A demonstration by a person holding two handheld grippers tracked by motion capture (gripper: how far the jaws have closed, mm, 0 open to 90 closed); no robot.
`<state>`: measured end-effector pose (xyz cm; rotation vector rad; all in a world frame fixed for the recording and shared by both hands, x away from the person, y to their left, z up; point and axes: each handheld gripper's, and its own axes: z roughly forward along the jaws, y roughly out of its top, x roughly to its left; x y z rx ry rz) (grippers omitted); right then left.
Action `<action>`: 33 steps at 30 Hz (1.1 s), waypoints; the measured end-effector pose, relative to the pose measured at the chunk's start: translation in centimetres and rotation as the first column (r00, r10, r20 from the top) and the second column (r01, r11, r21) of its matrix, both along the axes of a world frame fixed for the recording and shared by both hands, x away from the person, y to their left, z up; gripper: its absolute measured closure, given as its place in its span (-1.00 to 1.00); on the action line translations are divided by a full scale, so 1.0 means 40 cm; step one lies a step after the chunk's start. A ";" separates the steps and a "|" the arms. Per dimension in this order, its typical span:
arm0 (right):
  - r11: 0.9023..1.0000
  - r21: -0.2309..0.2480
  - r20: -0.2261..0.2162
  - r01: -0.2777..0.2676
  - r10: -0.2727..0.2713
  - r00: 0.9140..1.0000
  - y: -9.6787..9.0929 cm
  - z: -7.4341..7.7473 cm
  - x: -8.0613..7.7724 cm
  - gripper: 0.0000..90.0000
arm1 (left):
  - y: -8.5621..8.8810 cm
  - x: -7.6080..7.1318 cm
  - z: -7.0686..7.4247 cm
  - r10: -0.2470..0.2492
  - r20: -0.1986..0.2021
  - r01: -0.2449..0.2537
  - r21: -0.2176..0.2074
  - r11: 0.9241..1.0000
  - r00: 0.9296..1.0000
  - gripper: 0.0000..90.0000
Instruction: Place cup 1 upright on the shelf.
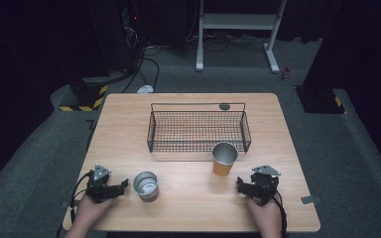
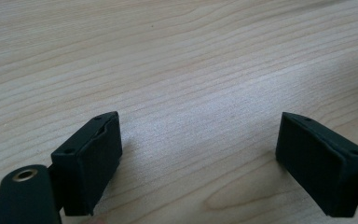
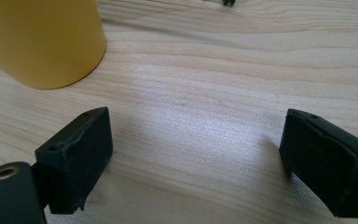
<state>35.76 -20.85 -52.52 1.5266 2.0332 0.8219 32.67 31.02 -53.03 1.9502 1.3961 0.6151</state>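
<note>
Two cups near the wire basket (image 1: 198, 130), yellow cup (image 1: 224, 158) cut off at top in right gripper view, steel cup (image 1: 145, 185) beside left gripper (image 1: 123, 184), right gripper (image 1: 240, 184) below-right of yellow cup, both low over wooden table (image 1: 188, 210), jaws wide apart, empty.

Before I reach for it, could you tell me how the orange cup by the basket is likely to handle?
The orange cup looks like thin metal, with a shiny inside, so it is probably stiff and light. Standing tall and narrow, it might tip if pushed near the rim. Its smooth wall could slip in the right gripper.
</note>
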 end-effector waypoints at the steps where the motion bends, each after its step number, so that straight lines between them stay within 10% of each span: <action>1: 1.000 0.000 0.000 0.000 0.000 1.000 0.000 0.000 0.000 -0.79 | 0.001 0.000 0.000 -0.003 0.000 0.003 0.004 1.000 1.000 -0.67; 33: 1.000 -0.011 0.011 -0.026 0.026 1.000 0.001 0.002 -0.006 -0.75 | -0.006 0.001 0.000 0.021 -0.001 -0.021 -0.004 1.000 1.000 -0.67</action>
